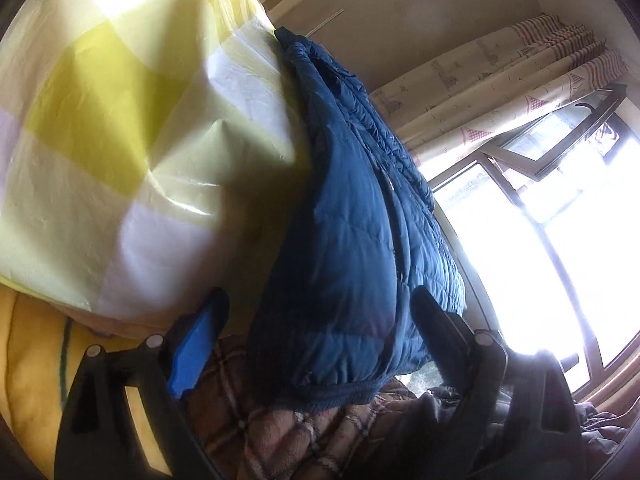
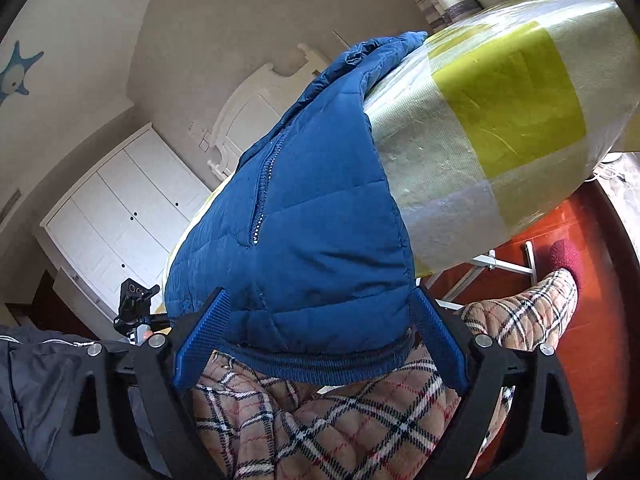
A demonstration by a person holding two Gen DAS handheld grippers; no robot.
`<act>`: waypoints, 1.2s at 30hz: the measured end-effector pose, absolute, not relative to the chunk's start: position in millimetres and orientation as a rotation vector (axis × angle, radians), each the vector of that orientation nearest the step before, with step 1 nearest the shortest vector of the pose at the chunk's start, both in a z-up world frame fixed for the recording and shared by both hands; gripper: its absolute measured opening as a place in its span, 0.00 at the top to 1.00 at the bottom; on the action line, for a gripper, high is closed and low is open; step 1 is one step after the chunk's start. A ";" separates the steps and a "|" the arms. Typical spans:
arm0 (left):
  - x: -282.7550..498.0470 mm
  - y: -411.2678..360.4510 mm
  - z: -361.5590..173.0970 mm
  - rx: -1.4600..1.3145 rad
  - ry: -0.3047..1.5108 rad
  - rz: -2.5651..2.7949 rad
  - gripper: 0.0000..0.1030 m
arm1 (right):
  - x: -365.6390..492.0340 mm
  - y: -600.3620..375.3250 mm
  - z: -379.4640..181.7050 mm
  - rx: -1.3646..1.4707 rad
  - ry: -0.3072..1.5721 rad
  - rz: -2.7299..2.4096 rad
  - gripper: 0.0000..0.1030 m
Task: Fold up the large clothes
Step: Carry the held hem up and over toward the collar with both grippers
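Note:
A blue quilted jacket (image 1: pixel 352 220) lies folded on a table under a yellow and white checked cloth (image 1: pixel 120 120), its ribbed hem hanging over the near edge. My left gripper (image 1: pixel 320 296) is open, with the hem end of the jacket between its fingers; the blue pad (image 1: pixel 196 352) stands clear of the fabric. In the right wrist view the jacket (image 2: pixel 312 208) shows its zipper and drapes off the checked cloth (image 2: pixel 500 112). My right gripper (image 2: pixel 320 294) is open too, its fingers straddling the hanging hem without squeezing it.
A person's plaid trousers (image 2: pixel 320 420) are right below both grippers, with a red-socked foot (image 2: pixel 564 256) on the red floor. A dark grey garment (image 2: pixel 32 380) lies at the left. A white wardrobe (image 2: pixel 120 208), a bright window (image 1: pixel 540 220) and curtains (image 1: pixel 500 72) stand behind.

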State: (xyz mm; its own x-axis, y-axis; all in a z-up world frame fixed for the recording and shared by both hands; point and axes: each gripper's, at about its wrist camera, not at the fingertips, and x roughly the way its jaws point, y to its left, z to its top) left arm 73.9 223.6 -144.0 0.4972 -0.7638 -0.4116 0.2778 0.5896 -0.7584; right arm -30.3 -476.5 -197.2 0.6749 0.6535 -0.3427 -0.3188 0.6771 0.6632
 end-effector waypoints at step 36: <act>65.6 185.8 -155.4 -0.587 0.866 -0.802 0.34 | -29.2 -460.7 -205.4 0.700 0.523 0.765 0.50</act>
State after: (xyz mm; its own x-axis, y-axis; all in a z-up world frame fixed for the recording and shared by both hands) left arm 65.6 185.8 -155.4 0.3990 -0.8084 -0.4327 0.3693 0.5737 -0.7311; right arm -29.2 -460.7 -205.4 0.6166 0.7677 -0.1746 -0.4408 0.5204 0.7313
